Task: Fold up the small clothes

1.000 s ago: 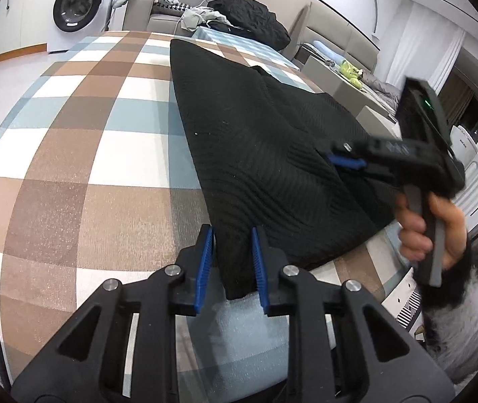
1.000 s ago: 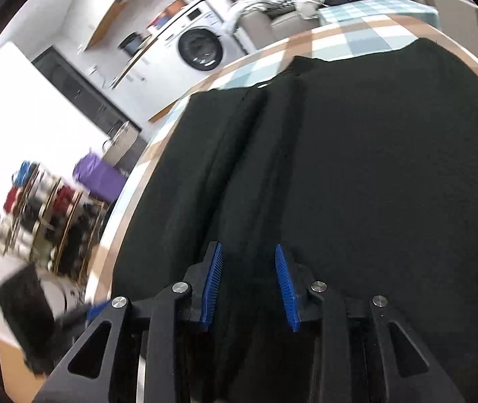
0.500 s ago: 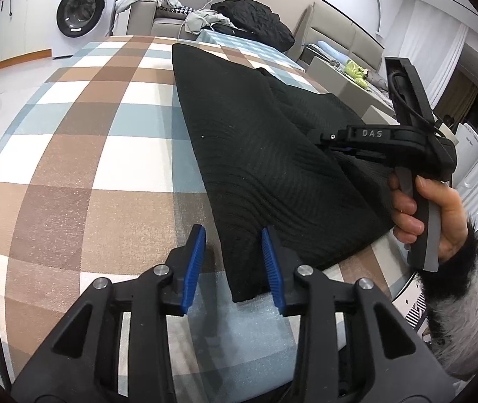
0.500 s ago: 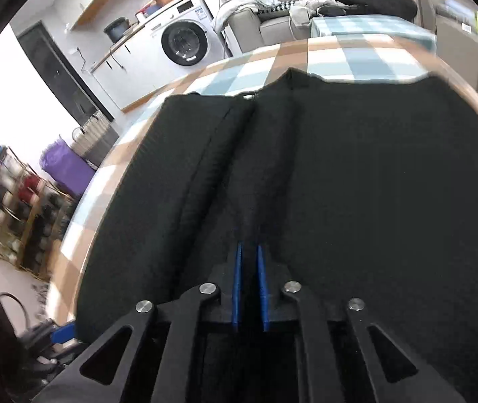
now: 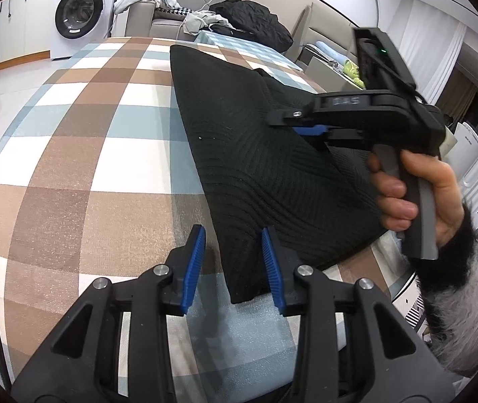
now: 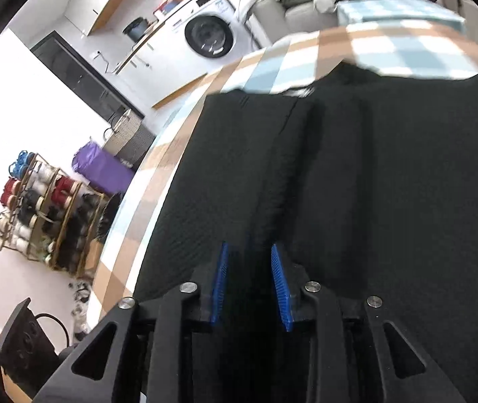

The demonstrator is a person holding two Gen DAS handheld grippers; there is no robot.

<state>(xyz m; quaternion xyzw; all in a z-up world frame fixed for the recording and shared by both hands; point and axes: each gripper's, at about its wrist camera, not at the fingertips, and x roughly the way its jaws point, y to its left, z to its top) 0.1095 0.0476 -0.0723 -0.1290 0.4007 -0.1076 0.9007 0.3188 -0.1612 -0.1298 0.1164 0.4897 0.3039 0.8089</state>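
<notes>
A black ribbed knit garment (image 5: 239,127) lies spread on the checked tablecloth (image 5: 104,168), its near corner pointing at me. My left gripper (image 5: 232,230) is open. That corner lies loosely between its blue pads (image 5: 193,262), with a gap on the left side. My right gripper (image 5: 282,122), held by a hand in a furry cuff, hovers over the garment's middle. In the right wrist view the right gripper (image 6: 249,247) has its jaws opening. A raised fold of the black cloth (image 6: 272,184) runs in between them and neither pad presses on it.
The table's right edge (image 5: 376,245) drops off beside the hand. A washing machine (image 5: 81,10) and a sofa with piled clothes (image 5: 245,20) stand behind. To the left on the floor are a shoe rack (image 6: 47,215), a basket (image 6: 128,137) and a purple bag (image 6: 104,171).
The left jaws widened and let go of the garment's corner. The right gripper slid further across the garment, pinched shut on a fold, then began parting again.
</notes>
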